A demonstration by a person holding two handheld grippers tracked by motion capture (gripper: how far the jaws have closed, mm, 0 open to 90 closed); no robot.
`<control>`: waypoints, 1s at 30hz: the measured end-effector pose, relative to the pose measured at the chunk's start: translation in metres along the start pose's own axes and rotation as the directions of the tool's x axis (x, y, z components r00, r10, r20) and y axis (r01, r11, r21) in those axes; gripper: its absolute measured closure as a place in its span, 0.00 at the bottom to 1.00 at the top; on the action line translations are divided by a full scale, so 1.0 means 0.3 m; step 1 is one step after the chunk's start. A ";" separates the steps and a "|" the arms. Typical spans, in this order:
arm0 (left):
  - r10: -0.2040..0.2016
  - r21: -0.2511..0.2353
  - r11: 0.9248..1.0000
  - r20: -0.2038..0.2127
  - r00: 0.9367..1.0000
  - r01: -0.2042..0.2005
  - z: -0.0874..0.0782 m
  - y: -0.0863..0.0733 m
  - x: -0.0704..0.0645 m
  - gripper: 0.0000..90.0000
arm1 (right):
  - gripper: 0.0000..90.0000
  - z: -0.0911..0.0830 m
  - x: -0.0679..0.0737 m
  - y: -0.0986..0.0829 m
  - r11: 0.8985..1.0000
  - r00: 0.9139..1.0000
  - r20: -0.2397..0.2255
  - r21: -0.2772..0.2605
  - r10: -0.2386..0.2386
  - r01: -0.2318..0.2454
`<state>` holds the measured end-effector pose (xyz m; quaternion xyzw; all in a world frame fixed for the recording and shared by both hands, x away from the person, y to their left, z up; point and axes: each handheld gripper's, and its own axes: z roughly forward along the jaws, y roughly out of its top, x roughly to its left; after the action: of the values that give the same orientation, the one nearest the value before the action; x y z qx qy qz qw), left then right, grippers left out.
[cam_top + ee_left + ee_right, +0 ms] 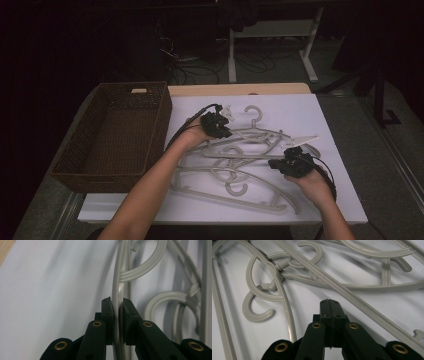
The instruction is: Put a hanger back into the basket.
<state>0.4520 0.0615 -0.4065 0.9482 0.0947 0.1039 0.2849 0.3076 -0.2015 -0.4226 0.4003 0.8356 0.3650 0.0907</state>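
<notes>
Gripping thin arm of one hanger (pixel 117 277), left gripper (pixel 216 125) clamps it at pile's far-left edge; rod runs straight away between fingers (pixel 108 312). Basket (pixel 90 165) just left, nearest this hand. Right gripper (pixel 292 164) closed empty over hangers. Smooth grey plastic, white tabletop (pixel 330 115).

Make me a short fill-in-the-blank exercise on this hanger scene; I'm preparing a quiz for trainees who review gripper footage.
1. The left gripper has its fingers shut on the thin arm of a grey ____.
2. The right gripper hovers over the white table with its fingers pressed ____, holding nothing.
3. The brown wicker basket stands at the ____ side of the table in the high view.
4. The pile of hangers lies on the table, ____ the basket.

Missing words: hanger; together; left; outside
</notes>
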 end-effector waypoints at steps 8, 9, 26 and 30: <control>-0.055 -0.010 0.998 -0.038 0.998 0.054 -0.072 0.030 -0.013 0.92 | 0.87 -0.022 -0.003 -0.002 0.999 0.999 -0.028 -0.050 0.017 -0.018; -0.069 -0.014 0.998 -0.055 0.996 0.068 -0.094 0.036 -0.015 0.92 | 0.81 -0.025 -0.005 -0.003 0.998 0.999 -0.034 -0.063 0.024 -0.026; -0.173 -0.059 0.984 -0.183 0.968 0.165 -0.409 0.097 -0.009 0.92 | 0.29 -0.049 0.005 -0.037 0.986 0.999 0.031 -0.167 0.010 -0.004; -0.185 -0.072 0.982 -0.200 0.962 0.174 -0.491 0.089 -0.004 0.92 | 0.22 -0.041 0.008 -0.038 0.986 0.999 0.036 -0.167 0.017 -0.010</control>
<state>0.4171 0.1159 -0.2715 0.9119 0.2062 0.1777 0.3071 0.2936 -0.2109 -0.4212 0.4036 0.7976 0.4267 0.1369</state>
